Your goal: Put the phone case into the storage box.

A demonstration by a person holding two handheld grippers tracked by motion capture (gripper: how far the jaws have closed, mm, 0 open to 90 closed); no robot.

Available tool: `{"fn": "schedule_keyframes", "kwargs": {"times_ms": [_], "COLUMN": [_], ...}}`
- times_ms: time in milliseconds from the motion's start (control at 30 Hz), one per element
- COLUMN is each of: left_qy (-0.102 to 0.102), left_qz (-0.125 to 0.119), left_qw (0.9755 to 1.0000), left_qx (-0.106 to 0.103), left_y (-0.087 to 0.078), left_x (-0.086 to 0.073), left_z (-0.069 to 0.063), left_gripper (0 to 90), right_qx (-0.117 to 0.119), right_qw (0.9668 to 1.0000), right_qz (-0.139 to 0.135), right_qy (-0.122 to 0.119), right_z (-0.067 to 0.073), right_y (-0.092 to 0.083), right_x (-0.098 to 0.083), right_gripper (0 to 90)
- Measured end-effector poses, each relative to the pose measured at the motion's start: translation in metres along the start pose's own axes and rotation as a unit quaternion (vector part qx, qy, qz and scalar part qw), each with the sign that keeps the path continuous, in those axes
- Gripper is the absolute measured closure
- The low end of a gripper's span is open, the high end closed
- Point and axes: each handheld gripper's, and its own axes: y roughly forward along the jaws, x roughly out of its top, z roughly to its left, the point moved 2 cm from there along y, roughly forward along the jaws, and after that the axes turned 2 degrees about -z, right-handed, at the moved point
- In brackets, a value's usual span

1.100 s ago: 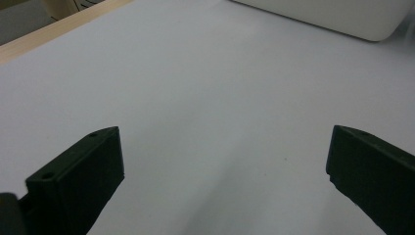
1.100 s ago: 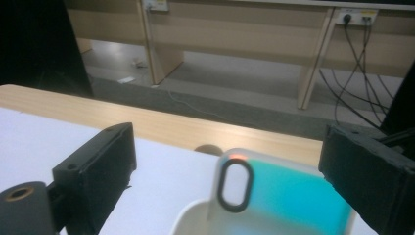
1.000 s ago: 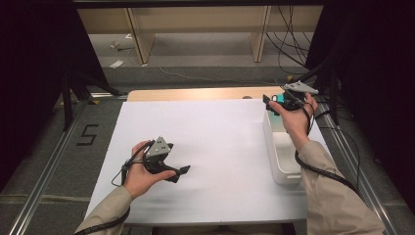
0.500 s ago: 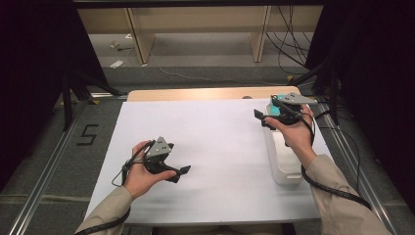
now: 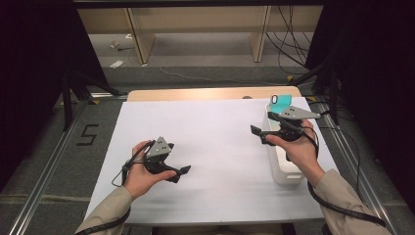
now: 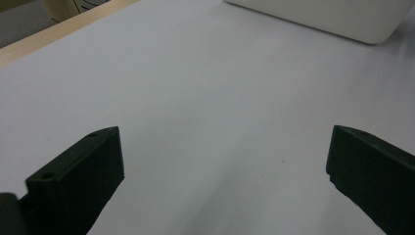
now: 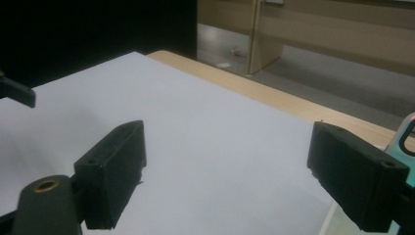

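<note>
The right gripper's fingers [image 7: 117,166] stand apart with nothing between them. They have just been closing a little, but they grasp nothing. Between them the right gripper view shows bare white surface [image 7: 205,117], and a sliver of a teal thing [image 7: 403,134] sits past the right-hand finger. The left gripper's fingers [image 6: 83,171] are likewise released and empty, and a corner of the white bin [image 6: 333,17] lies ahead of them.

In the high view the right gripper [image 5: 258,136] hangs over the bin's [image 5: 286,174] left wall, with its tips pointing away from the bin toward the middle of the surface. The teal thing [image 5: 280,103] stands upright at the bin's far end, behind the gripper and apart from it. The left gripper [image 5: 180,174] rests well to the left of the bin, low over the sheet.

The step in hand looks like work on the teal thing in the bin. To do it well, the right hand should first turn so that the fingers face the bin's far end. They should stay wide, come down from above to straddle the thing's thin faces, and stay clear of the bin wall. They should close only once both pads are level on it, because an upright, slim thing may tip if one finger arrives first. The left gripper could steady the bin's near end if the bin slides.
</note>
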Motion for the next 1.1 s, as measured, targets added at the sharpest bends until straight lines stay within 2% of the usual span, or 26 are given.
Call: {"fn": "schedule_keyframes", "kwargs": {"times_ms": [567,1100], "left_qy": [-0.005,-0.005], "left_qz": [-0.007,-0.009], "left_qw": [1.0,0.9999], "left_qx": [0.002,0.003], "left_y": [-0.001,-0.002], "left_x": [0.0,0.001], "left_z": [0.001,0.001], "left_gripper": [0.1,0.1], "right_qx": [0.029,0.036], "right_qw": [0.9994,0.9992], "right_qz": [0.006,0.005], "right_qy": [-0.015,-0.017], "right_z": [0.018,0.024], "right_y": [-0.02,-0.037], "right_x": [-0.013,-0.024], "right_gripper": [15.7,15.6]}}
